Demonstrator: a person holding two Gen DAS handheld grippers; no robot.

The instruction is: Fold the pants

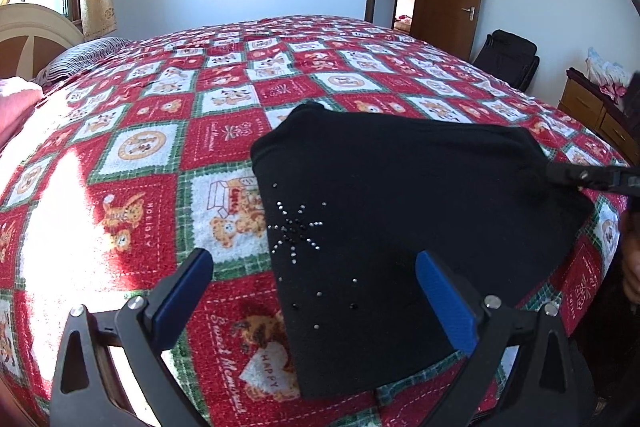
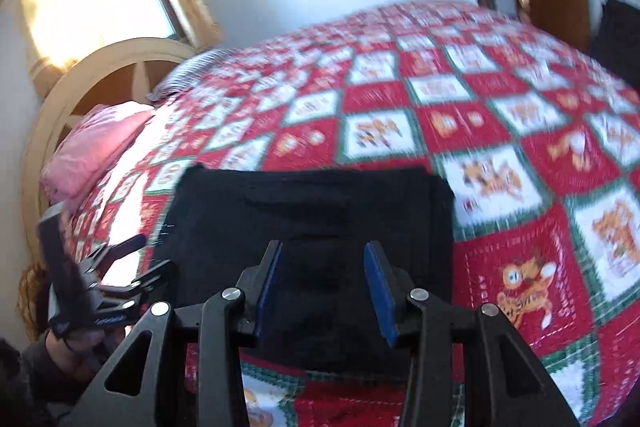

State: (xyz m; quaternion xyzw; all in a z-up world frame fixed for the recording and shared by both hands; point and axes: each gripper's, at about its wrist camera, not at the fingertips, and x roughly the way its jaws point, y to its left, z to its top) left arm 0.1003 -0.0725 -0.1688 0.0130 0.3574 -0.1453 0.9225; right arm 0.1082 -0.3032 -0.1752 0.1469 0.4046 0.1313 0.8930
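Pants: black pants (image 1: 400, 211) lie on the near part of the bed, already doubled into a compact, roughly rectangular bundle; a star of small studs (image 1: 294, 223) shows on the left half of the top layer in the left wrist view.
Bed: a red, white and green patchwork blanket (image 1: 224, 99) covers it; sunlight washes out the left part.
Left gripper: the left gripper (image 1: 316, 287) hovers above the near left edge of the bundle, its blue-padded fingers (image 1: 446, 301) spread wide with nothing between them but the cloth below; whether the pads touch the fabric I cannot tell.
Right gripper: the right gripper (image 2: 322, 287) points down at the near edge of the pants, fingers partly apart and holding nothing; the view is blurred. In the left wrist view its tips sit at the right edge of the bundle, seemingly on or just above the cloth.
Step in hand: judging by the layout, a fold is laid and both grippers are free, lining up for the next one.
Progress: seemingly late, since the pants are already short and stacked.
Next move: each gripper likely needs to close on a near corner, catching all layers, then carry that edge over to the far edge evenly.
Risk: pinching only the top layer would pull the stack apart.
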